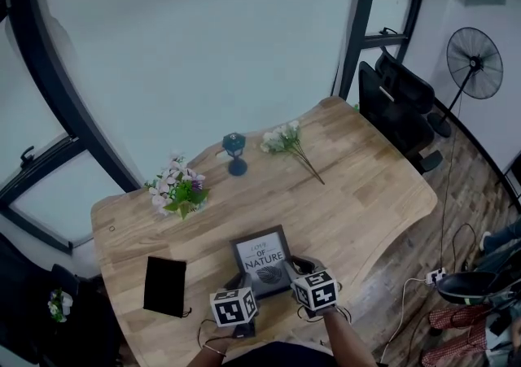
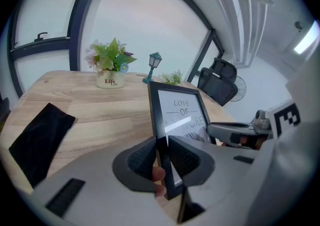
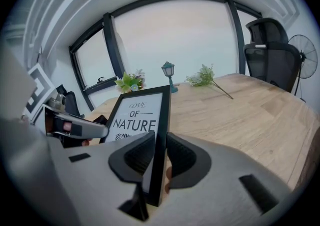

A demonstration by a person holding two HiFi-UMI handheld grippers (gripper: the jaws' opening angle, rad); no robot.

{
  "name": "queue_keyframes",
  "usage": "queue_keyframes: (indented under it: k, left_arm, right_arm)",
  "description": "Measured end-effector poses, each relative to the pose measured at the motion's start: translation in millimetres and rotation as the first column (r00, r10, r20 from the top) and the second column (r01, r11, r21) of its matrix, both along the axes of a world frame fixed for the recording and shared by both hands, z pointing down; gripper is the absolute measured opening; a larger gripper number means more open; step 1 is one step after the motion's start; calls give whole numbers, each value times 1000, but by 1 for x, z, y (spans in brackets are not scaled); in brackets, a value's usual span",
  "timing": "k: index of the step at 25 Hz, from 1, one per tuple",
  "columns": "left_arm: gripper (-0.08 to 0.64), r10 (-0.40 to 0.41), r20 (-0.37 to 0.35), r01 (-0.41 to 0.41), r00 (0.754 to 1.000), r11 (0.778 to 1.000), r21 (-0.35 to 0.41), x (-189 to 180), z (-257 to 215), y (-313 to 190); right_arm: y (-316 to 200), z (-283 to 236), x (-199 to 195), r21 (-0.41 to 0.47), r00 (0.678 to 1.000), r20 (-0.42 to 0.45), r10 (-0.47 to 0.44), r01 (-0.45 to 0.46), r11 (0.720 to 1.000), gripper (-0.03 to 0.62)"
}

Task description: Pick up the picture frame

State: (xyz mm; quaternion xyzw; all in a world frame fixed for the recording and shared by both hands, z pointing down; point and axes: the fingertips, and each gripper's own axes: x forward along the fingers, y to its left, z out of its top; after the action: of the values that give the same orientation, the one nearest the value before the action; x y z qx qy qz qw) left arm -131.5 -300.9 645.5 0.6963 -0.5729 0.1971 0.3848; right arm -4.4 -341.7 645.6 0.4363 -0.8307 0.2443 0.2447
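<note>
Both grippers have the picture frame [image 1: 262, 261] by its side rails, which makes sense to me, since a flat thing like that won't swing if it's gripped on both sides. The left gripper [image 2: 161, 152] is clamped on the left rail and the right gripper [image 3: 160, 157] on the right rail. They're side by side, angled forward and down, at 6 o'clock of the table [image 1: 366, 186]. The frame is tipped up, probably just off the wood. A black pouch [image 1: 165, 286] is at its 9, a flower pot [image 1: 181, 192] at 11, a tiny lamp [image 1: 235, 152] at 12 and a loose sprig [image 1: 286, 143] at 1.
</note>
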Motion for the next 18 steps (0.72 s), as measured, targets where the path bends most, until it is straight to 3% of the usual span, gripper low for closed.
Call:
queue_keyframes:
  k: [18]
  left_arm:
    - [69,44,23,-46,999,993,106,9,-44,15]
  right_arm:
    - [23,-43,12,95,999,36,19,-22,995,75]
